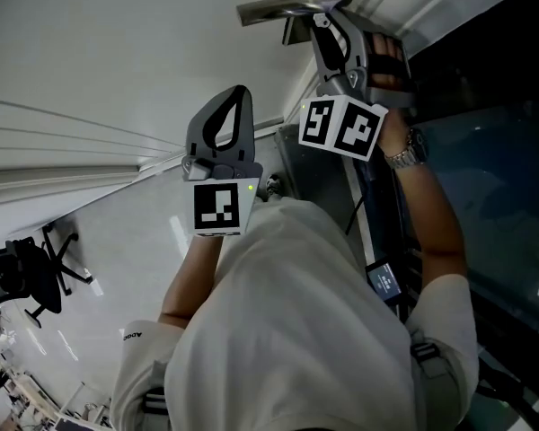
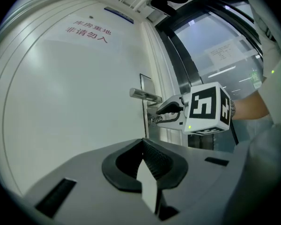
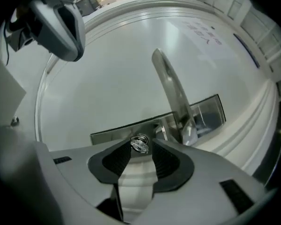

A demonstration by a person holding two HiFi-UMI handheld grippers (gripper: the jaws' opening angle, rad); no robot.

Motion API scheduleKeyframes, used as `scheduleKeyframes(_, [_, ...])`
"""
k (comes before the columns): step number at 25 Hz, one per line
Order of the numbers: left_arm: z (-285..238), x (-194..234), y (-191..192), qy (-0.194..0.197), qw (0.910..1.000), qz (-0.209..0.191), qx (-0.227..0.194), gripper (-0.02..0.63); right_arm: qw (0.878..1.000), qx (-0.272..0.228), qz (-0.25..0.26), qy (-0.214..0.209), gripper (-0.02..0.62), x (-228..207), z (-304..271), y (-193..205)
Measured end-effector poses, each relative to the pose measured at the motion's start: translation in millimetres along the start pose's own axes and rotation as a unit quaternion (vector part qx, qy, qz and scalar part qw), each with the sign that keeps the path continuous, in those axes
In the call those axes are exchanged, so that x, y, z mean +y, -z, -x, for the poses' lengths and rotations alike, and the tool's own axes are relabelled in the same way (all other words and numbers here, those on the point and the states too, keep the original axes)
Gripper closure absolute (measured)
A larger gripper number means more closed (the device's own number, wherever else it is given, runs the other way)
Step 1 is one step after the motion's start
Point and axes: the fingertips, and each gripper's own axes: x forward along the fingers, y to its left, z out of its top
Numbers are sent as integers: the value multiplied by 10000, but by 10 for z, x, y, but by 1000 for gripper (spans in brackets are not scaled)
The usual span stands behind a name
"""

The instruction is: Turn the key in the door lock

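Door: a white door [image 2: 75, 102] fills the far side of the scene, with a red-lettered notice [image 2: 86, 29] high on it and a glass panel [image 2: 210, 55] to its right.
Lock plate: a metal plate [image 3: 117, 131] is set at the door's right edge, with a lever handle [image 3: 171, 88] projecting from it toward the near side.
Left gripper: the left gripper [image 2: 143, 149] is held to the left, well apart from the lock. Its jaws are brought together with nothing between them, and it is pointed at the bare door.
Right gripper: the right gripper [image 3: 139, 149] is held up to the lock plate, just beside the handle. Its jaws are spread wide.
Key: the key [image 3: 140, 143] is seated in the lock, and its head is seen between the two spread pads. No pad is seen pressing on it.
Done: the key has been inserted, and the right gripper has been brought around it.
Not settled: whether the lock has been turned cannot be read from the key's position.
Left: the key is judged to be loose for now. A fresh grip would be needed for any further turn.
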Motion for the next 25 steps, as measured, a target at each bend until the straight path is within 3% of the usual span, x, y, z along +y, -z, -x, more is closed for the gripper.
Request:
scheduleKeyframes(5, [3,44,51,-22,9999,126,35,597,9964,16,839,154,486,55,-25,1])
scheduleKeyframes(7, [-6,55,76,-19,9998,183,44,597,9967,8,787,202,495,57,-18,7])
scheduleKeyframes(10, [-25,83,92,-5,9997,240,33,597,9996,-44,-262,88,505,29,-28,-16])
scheduleKeyframes(12, [-32,68,86,17,9997,233,36,597,9953,-50,-969,67,505,3,-18,-7])
scheduleKeyframes(15, [-41,56,95,33,9997,214,72,597,9809,-73,-1943,36,505,-31,-9,20])
scheduleKeyframes(18, [-55,64,102,33,9997,196,110,597,9574,-145,-2880,-111,505,-74,-8,25])
scheduleKeyframes(21, [-78,38,82,72,9998,149,108,597,9366,-259,-3491,-178,505,-104,-9,28])
scheduleKeyframes(25, [-105,15,78,119,9998,100,159,597,9236,-335,-3816,-173,504,-130,-6,29])
